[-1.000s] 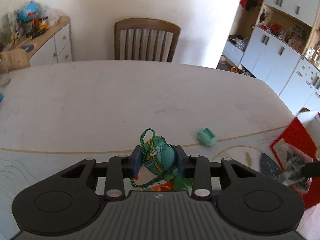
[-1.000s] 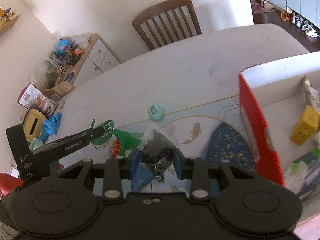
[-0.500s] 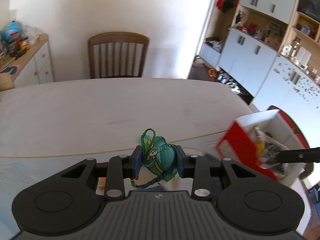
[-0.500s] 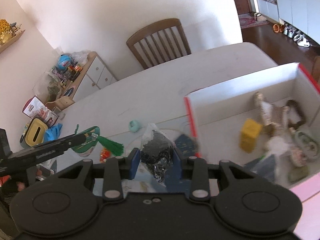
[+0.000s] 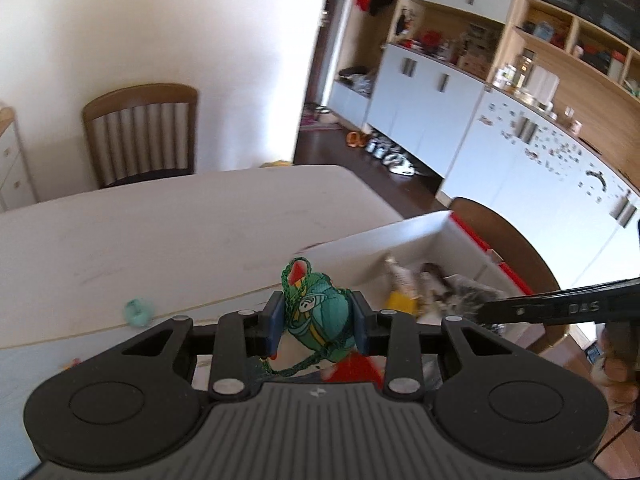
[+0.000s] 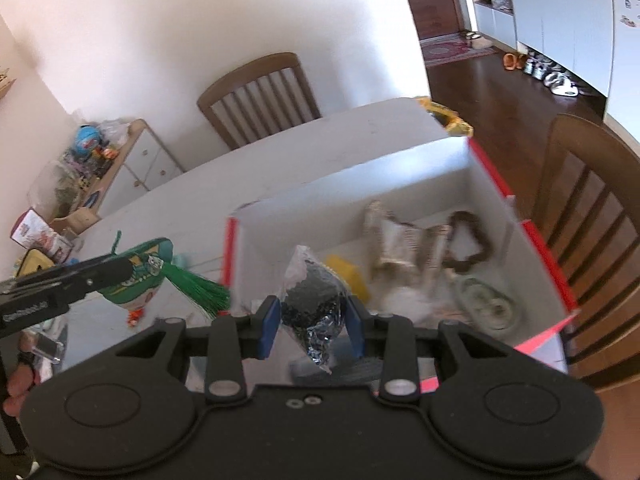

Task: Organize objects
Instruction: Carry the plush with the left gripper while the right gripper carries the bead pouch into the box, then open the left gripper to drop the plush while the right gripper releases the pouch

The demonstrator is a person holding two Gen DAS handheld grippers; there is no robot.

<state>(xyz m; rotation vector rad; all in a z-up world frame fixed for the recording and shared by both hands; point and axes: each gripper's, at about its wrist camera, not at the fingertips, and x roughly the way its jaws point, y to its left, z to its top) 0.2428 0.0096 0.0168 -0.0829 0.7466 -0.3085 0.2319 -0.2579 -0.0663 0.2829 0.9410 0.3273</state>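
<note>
Cargo sits clamped in both tools: your left hand-held gripper (image 5: 318,322) grasps the green corded pouch (image 5: 320,316) just short of the red-and-white box (image 6: 496,184), and your right hand-held gripper (image 6: 313,326) pinches a clear bag of dark beads (image 6: 314,308) above the box's near wall. Carry each fully over the rim before letting go. Aim for bare floor beside the yellow block (image 6: 348,276).

We see a white desk (image 5: 168,224) bearing a red-edged box (image 6: 400,168) and what looks like a small teal object (image 5: 138,312).
</note>
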